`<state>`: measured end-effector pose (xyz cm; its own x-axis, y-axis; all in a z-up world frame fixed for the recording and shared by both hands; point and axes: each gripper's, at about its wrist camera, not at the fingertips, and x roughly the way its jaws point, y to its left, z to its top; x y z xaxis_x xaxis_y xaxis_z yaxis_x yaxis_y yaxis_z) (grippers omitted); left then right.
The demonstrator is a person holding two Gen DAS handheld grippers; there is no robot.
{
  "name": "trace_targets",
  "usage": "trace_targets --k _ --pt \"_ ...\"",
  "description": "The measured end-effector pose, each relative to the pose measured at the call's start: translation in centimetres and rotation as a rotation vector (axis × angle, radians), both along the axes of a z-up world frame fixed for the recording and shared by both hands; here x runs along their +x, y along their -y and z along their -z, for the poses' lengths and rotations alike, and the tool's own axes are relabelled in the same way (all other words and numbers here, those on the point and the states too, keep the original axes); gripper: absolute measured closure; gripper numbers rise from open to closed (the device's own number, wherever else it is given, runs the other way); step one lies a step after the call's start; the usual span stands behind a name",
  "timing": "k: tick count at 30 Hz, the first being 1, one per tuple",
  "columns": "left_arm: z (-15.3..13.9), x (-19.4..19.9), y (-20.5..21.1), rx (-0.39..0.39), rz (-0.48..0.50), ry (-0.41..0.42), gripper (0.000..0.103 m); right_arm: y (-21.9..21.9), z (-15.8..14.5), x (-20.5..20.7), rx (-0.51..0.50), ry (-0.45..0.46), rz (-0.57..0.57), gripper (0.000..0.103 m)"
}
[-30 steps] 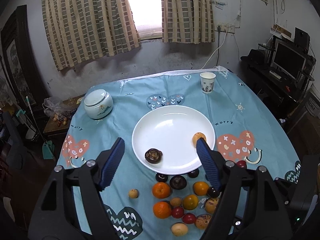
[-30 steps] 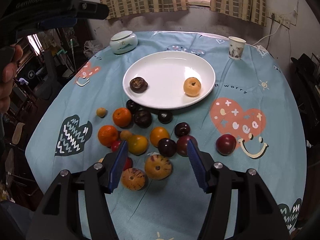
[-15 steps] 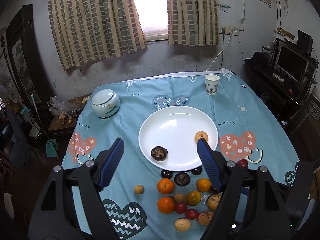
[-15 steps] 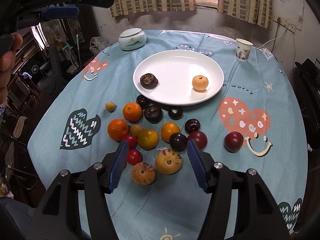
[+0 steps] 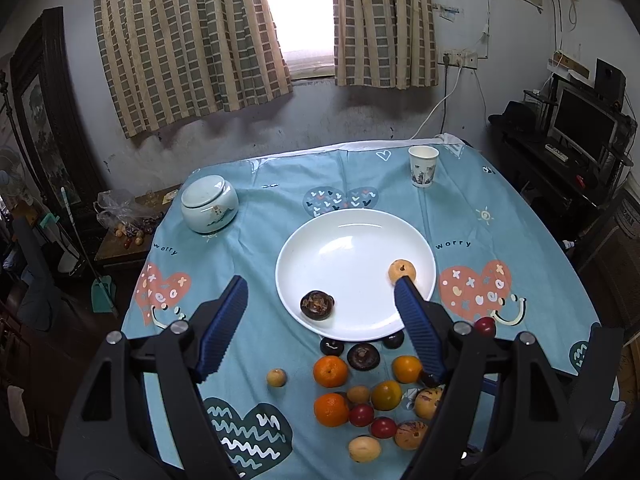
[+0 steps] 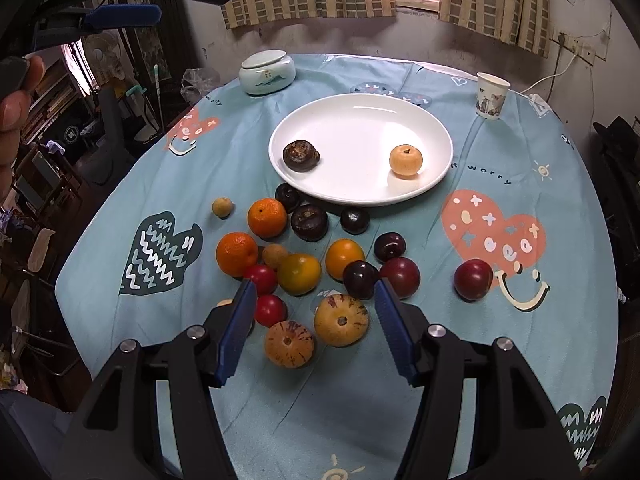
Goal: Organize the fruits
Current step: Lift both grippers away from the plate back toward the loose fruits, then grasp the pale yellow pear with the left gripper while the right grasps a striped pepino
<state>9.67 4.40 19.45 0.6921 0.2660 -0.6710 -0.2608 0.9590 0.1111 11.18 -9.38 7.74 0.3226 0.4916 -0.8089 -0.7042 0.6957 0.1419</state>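
The right gripper (image 6: 316,300) is hovering with jaws apart and empty; the pale yellow purple-streaked round melon fruit (image 6: 341,320) is lying just below and between them. The left gripper (image 5: 320,304) is also gaping, holding nothing, with the round white ceramic plate (image 5: 356,236) ahead of its jaws. Closing could nudge the neighbouring small red glossy fruit (image 6: 270,310), sending it rolling.

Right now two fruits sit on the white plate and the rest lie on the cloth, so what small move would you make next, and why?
Probably lower the right tool onto the yellow striped fruit lying just ahead of its open jaws, then close. It holds nothing, that fruit is nearest, and the white plate has only a dark fruit and a pale orange fruit on it, with plenty of bare space left.
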Motion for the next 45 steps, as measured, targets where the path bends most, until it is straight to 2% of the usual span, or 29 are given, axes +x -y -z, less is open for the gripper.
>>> trace_targets --k 21,24,27,34,38,43,45 --pt "0.6 0.5 -0.2 -0.008 0.0 -0.015 0.025 -0.2 1.7 0.3 -0.023 -0.033 -0.005 0.041" --pt "1.0 0.1 -1.3 -0.062 0.017 -0.017 0.025 0.4 2.6 0.0 -0.05 -0.029 0.013 0.04" --pt "2.5 -1.2 -3.1 -0.1 0.023 -0.027 0.023 1.4 4.2 -0.7 -0.079 -0.033 0.022 0.039" --pt "9.8 -7.1 -5.8 -0.165 0.062 -0.145 0.023 1.4 7.7 -1.1 -0.074 -0.153 0.032 0.039" --pt "13.2 -10.0 -4.7 -0.201 0.124 -0.231 0.023 -0.2 8.4 -1.9 -0.065 -0.192 -0.015 0.039" --pt "15.4 -10.2 -2.6 -0.241 0.169 -0.295 0.023 -2.2 9.5 -1.9 -0.051 -0.217 -0.037 0.039" --pt "16.0 -9.8 -2.0 -0.247 0.187 -0.316 0.023 -2.3 9.5 -1.9 -0.027 -0.213 -0.027 0.046"
